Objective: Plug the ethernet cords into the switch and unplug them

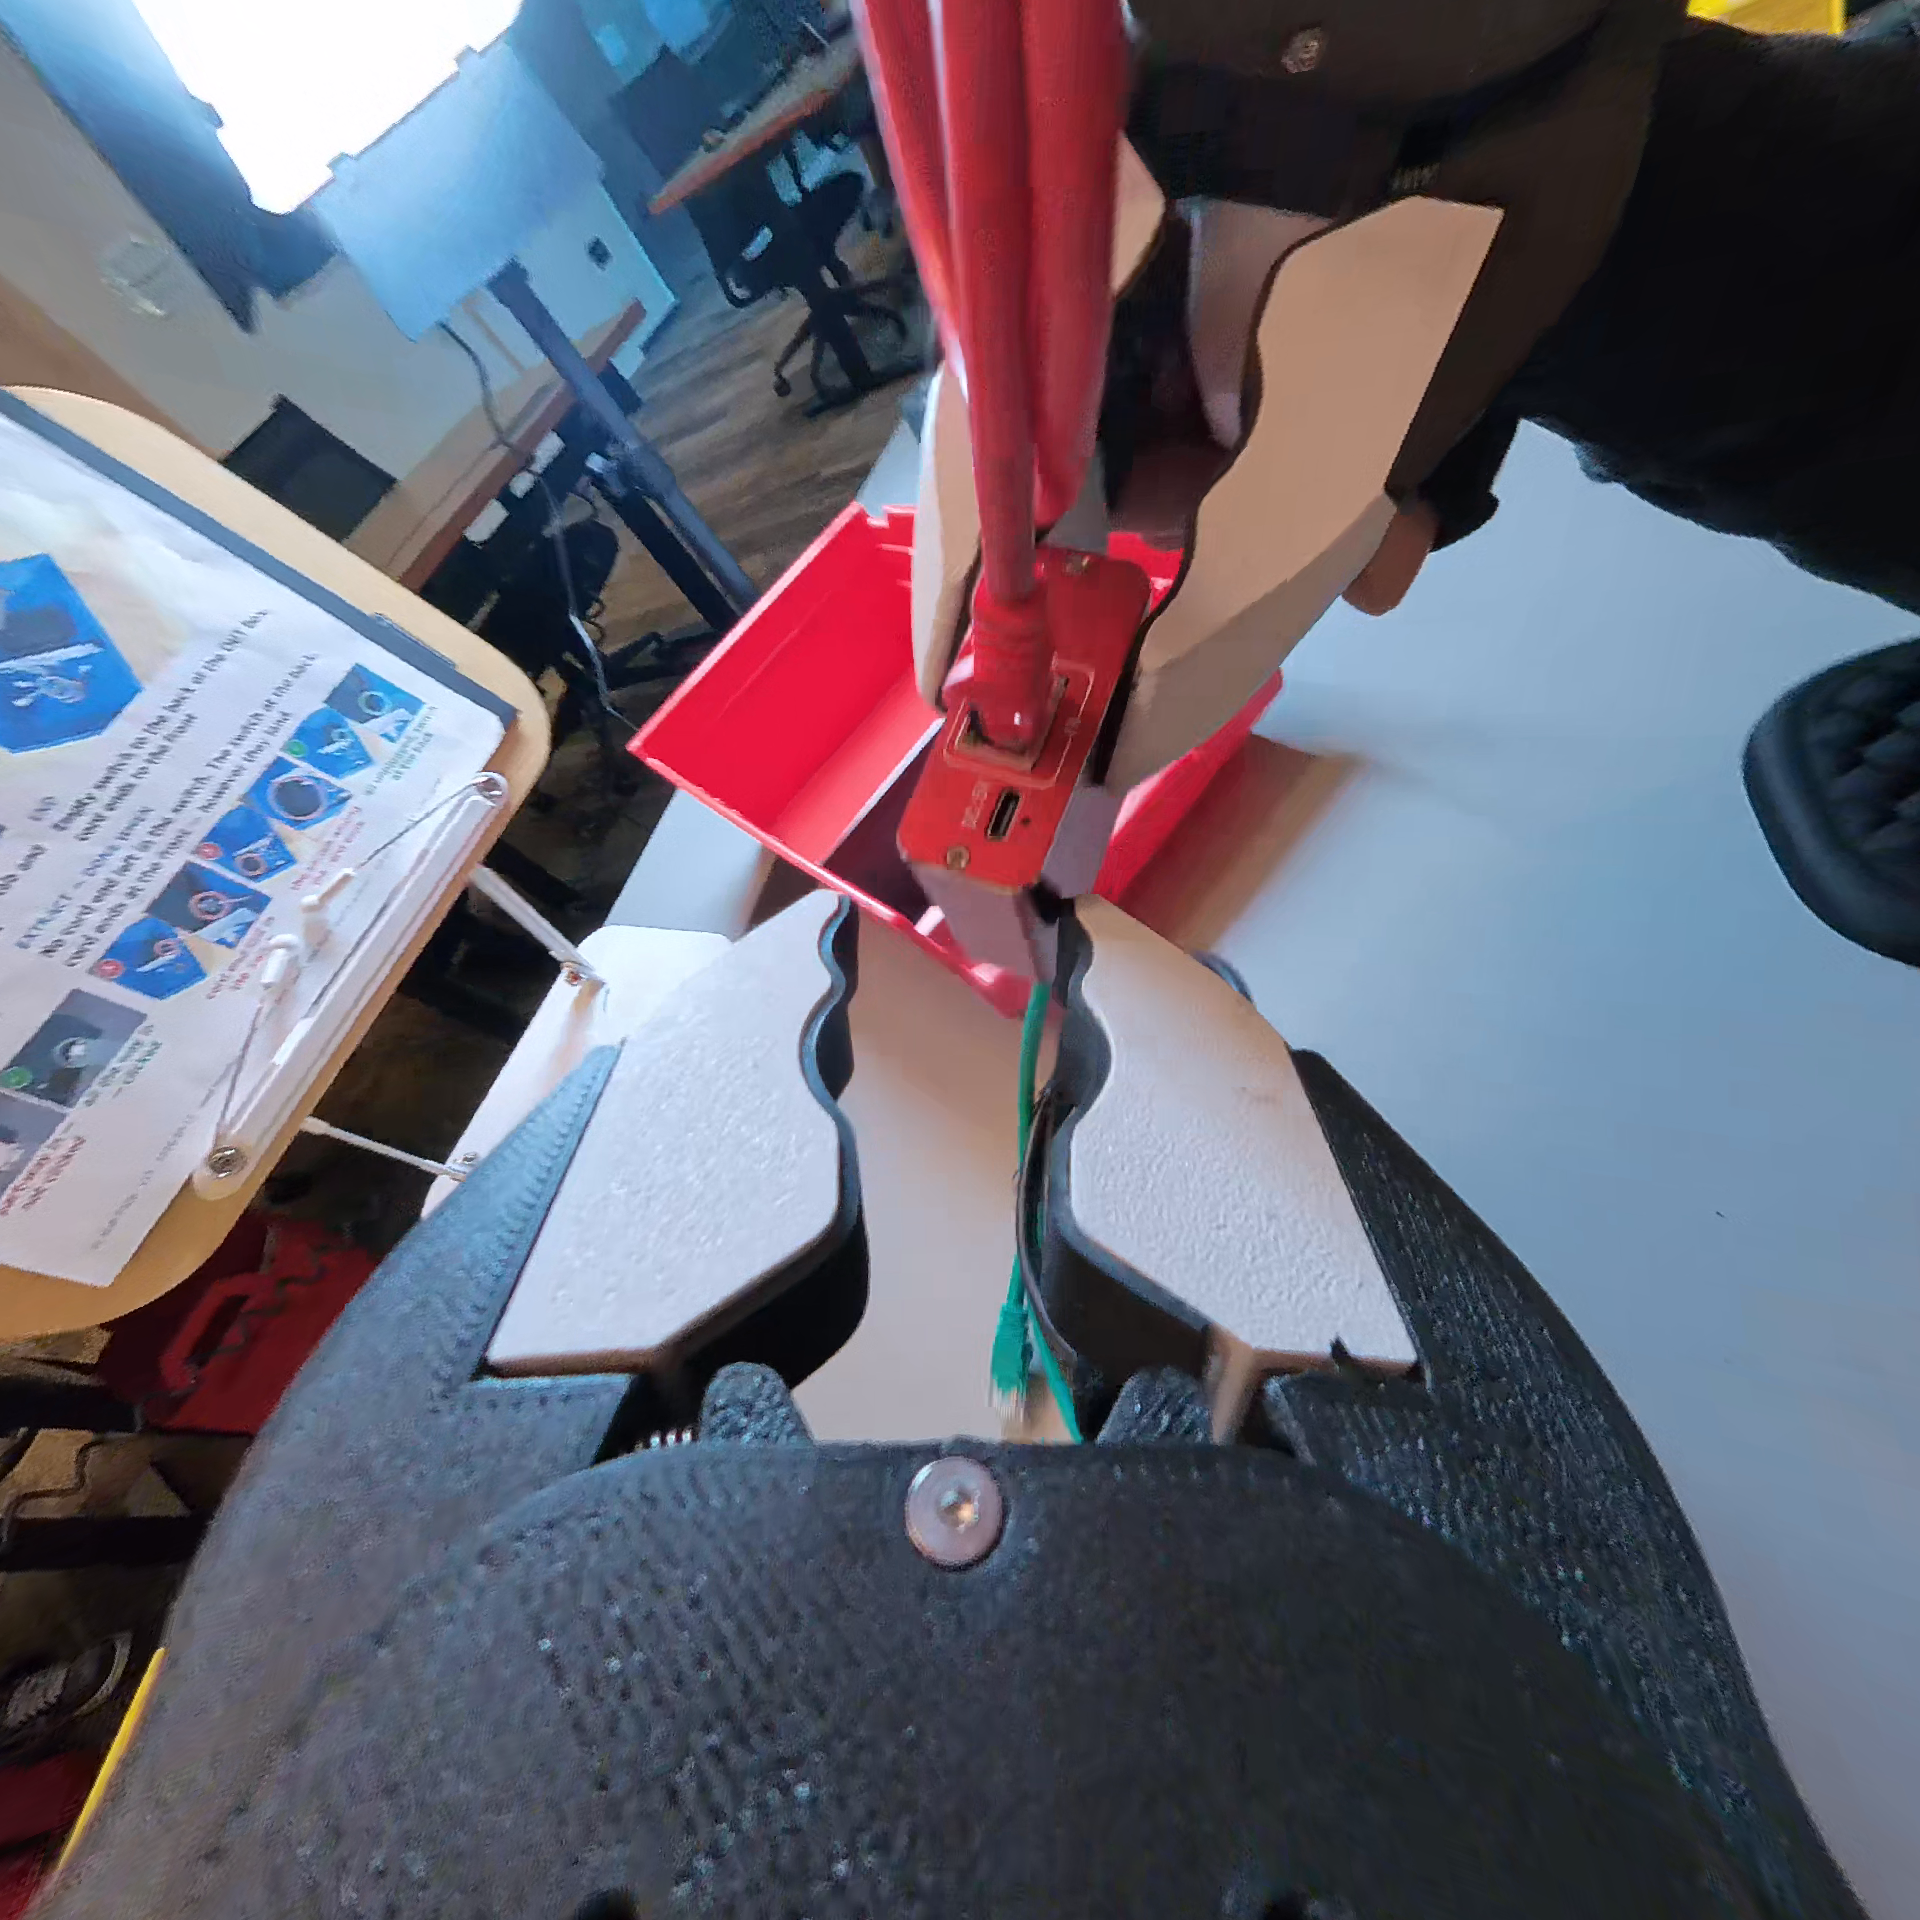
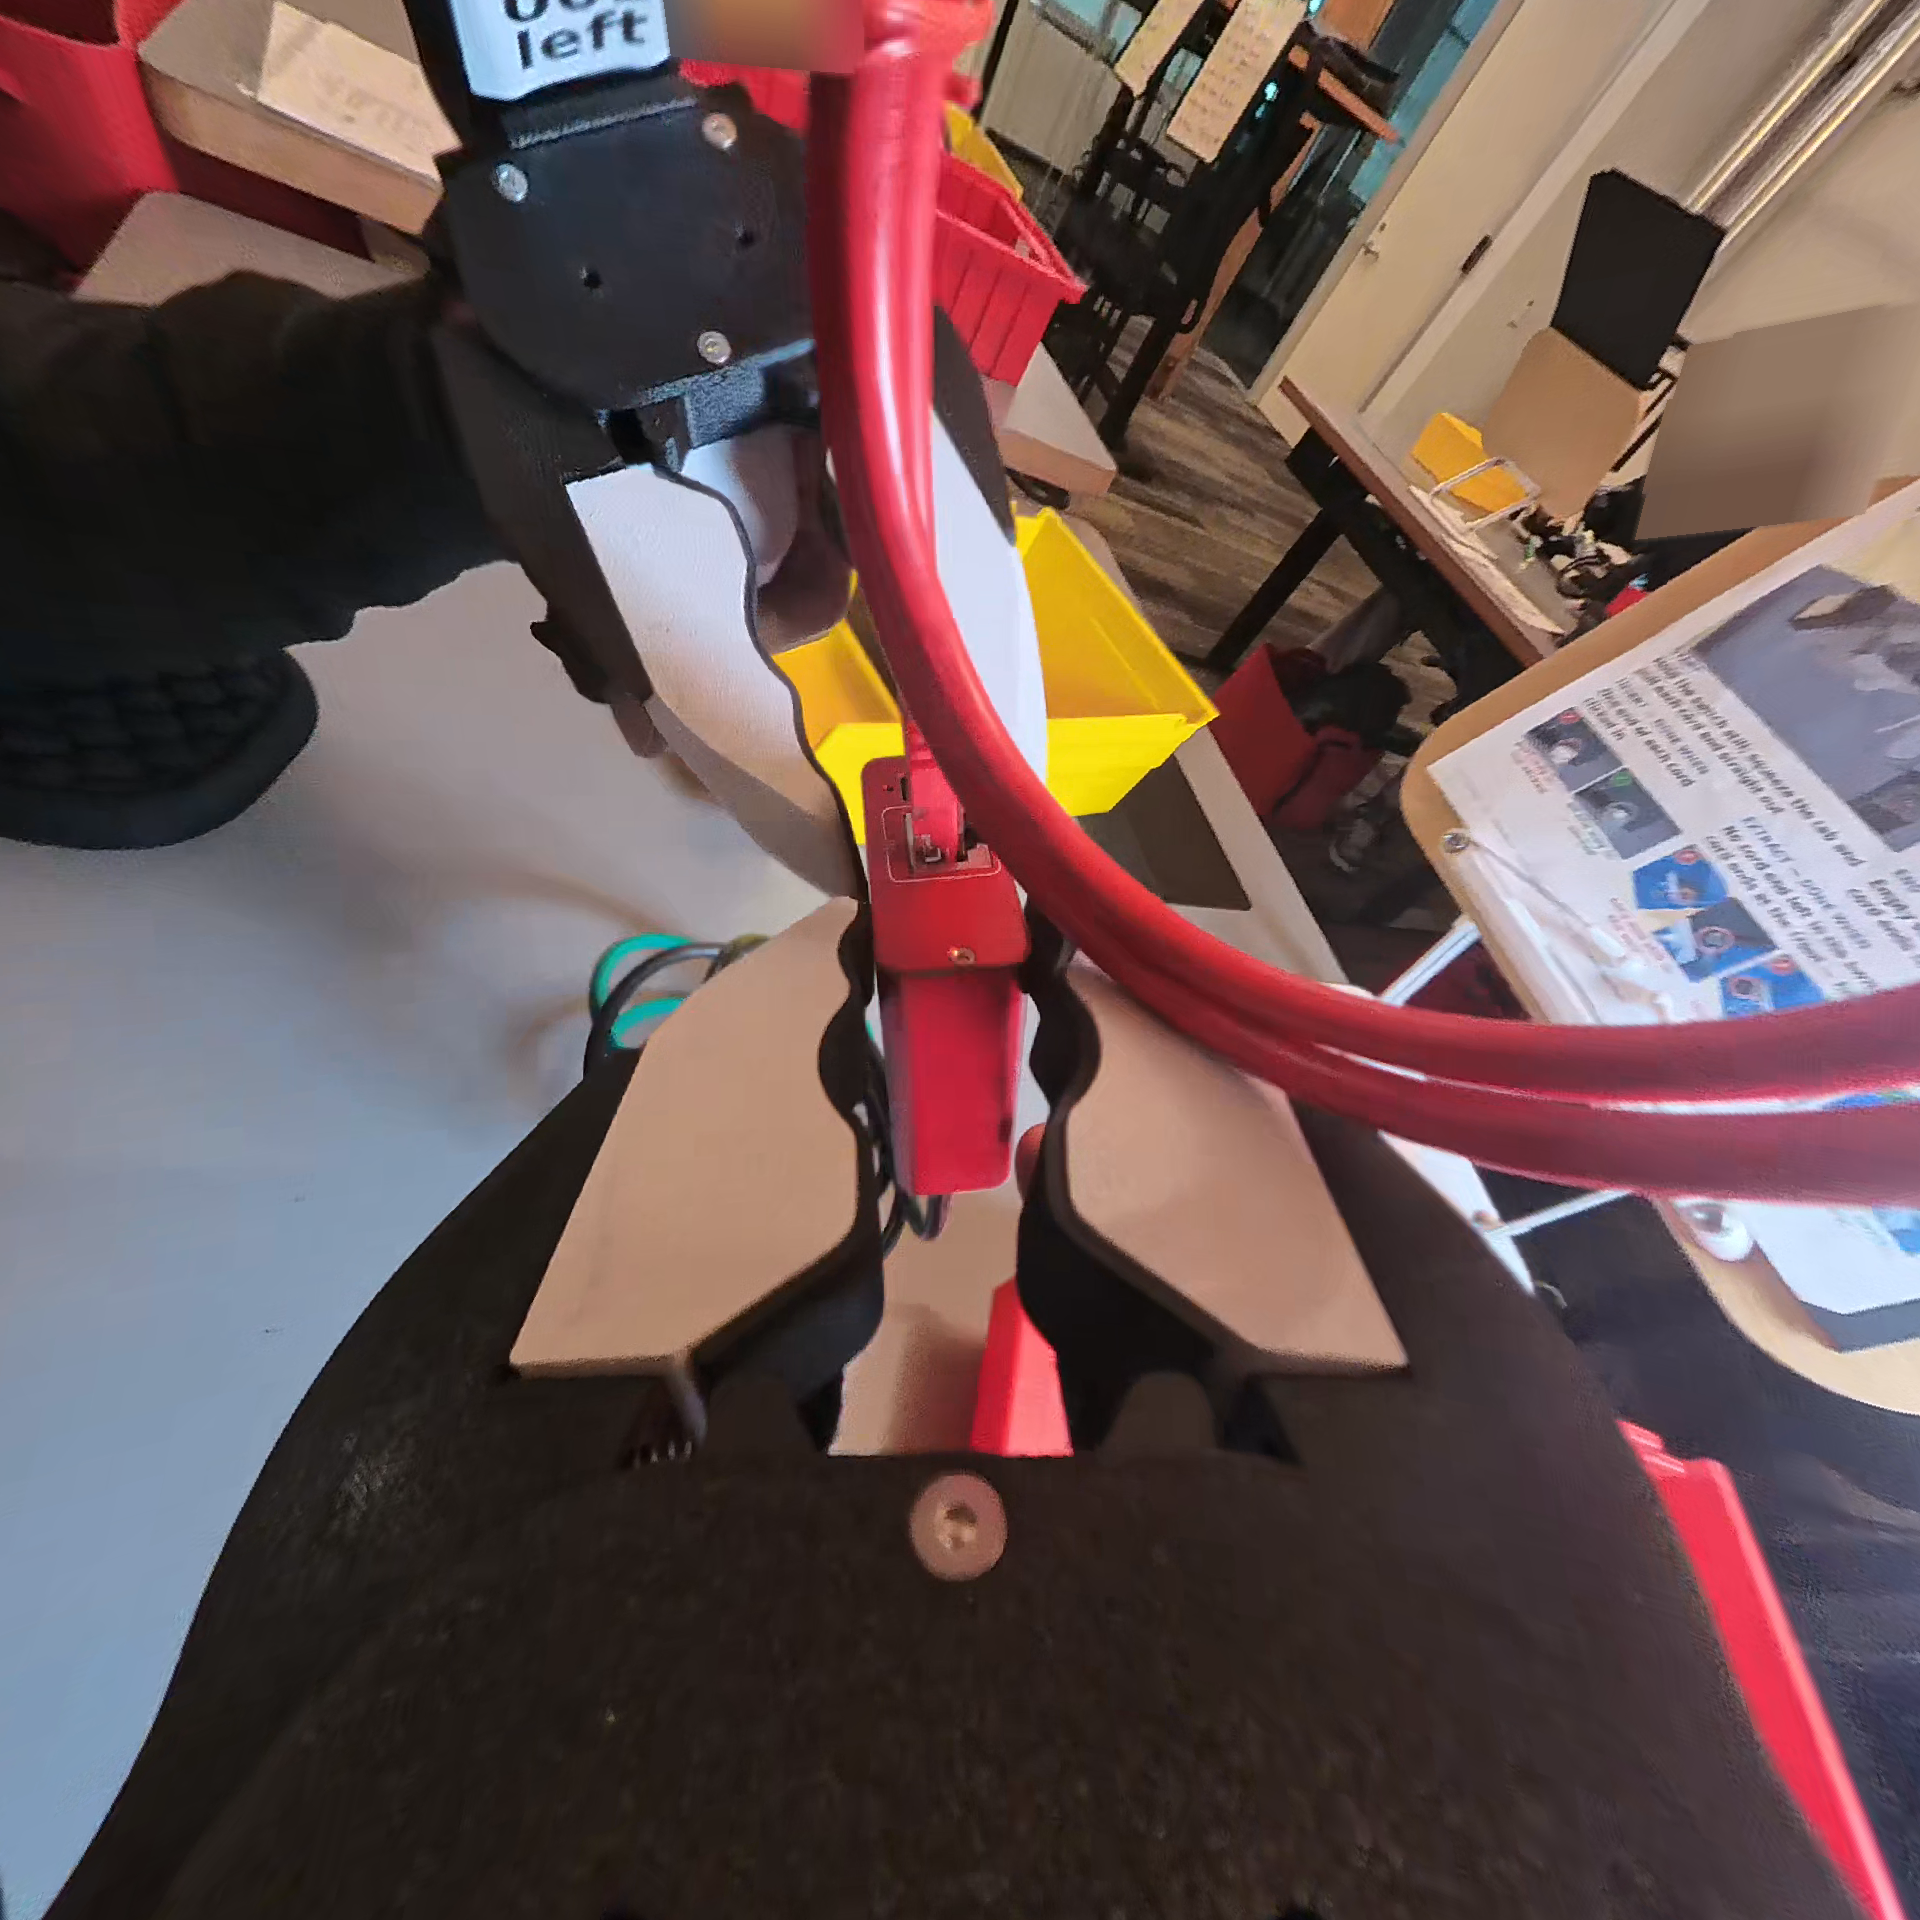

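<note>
Two claws on one switch [image 1: 1023, 769].

Left view: my left claw [image 1: 961, 920] has its jaws apart at the switch's lower corner; can't tell if it's pinching. Red cord [image 1: 997, 312] is seated in the port. It looks thick and springy, so take it at the plug [image 1: 1006, 665], not the jacket. Green cord [image 1: 1013, 1340] lies loose below the switch.

Right view: my right claw [image 2: 943, 935] is clamped on the switch body. Small, rigid, probably light and slick. The cord loop hides the left claw's far finger; the latch tab is too blurred to read.

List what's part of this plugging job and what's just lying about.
Job: red switch, red ethernet cord, green cord, right gripper, left gripper.
Lying about: yellow bin, red bin, instruction sheet.
</note>
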`<action>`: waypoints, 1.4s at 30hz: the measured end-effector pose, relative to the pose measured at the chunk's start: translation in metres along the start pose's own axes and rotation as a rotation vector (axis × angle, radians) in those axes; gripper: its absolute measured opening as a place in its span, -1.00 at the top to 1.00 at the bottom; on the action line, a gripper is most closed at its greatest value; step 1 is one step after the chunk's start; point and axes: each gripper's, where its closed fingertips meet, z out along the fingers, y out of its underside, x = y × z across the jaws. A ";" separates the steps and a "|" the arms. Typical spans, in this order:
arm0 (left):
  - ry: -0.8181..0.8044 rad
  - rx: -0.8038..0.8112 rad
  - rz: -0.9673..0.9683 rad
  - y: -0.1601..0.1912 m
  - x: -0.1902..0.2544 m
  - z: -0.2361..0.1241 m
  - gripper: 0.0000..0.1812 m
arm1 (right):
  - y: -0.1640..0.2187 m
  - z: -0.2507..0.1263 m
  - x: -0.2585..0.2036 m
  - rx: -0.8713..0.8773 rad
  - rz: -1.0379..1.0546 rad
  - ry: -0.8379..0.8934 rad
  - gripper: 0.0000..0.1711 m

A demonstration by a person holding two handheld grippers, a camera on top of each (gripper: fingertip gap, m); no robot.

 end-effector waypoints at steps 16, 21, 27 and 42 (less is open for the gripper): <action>-0.186 0.493 -0.485 -0.014 -0.094 -0.084 0.72 | -0.074 -0.116 0.207 -0.156 -0.070 0.482 0.69; -0.176 0.467 -0.479 -0.008 -0.091 -0.075 0.73 | -0.008 -0.110 0.261 -0.125 -0.002 0.632 0.69; -0.187 0.458 -0.492 0.001 -0.097 -0.077 0.74 | 0.196 -0.071 0.236 -0.468 0.294 0.595 0.69; -0.177 0.392 -0.526 0.021 -0.099 -0.066 0.74 | 0.290 -0.039 0.178 -1.132 0.402 0.261 0.51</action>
